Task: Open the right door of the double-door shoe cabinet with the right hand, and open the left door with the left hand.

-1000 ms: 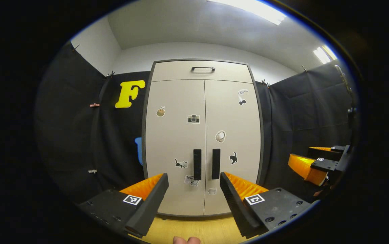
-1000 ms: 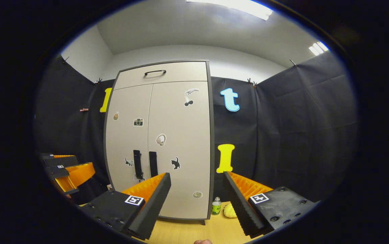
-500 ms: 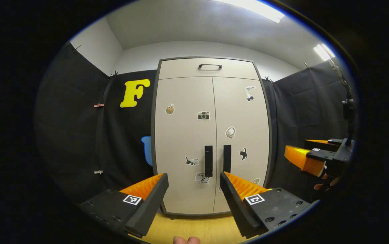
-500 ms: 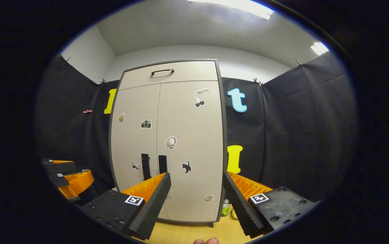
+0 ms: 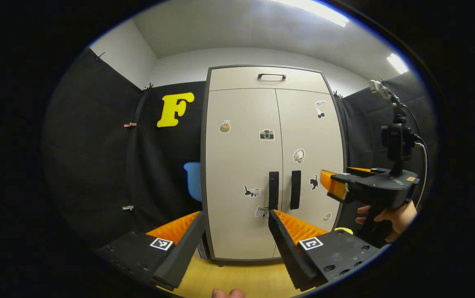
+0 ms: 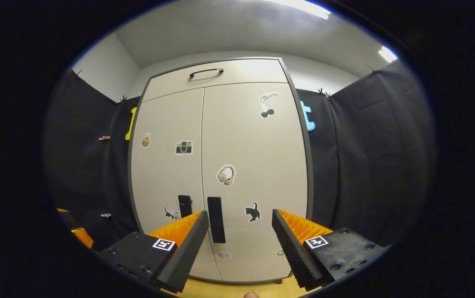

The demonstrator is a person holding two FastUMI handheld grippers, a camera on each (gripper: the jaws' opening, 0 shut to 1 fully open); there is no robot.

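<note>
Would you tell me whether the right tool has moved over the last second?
Yes: the right tool has advanced toward the cabinet, nearing the right door's handle.

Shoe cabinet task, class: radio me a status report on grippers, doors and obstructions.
Left gripper open, right gripper open, both short of the shoe cabinet. Both doors shut, right handle and left handle untouched. Nothing in the way.
</note>
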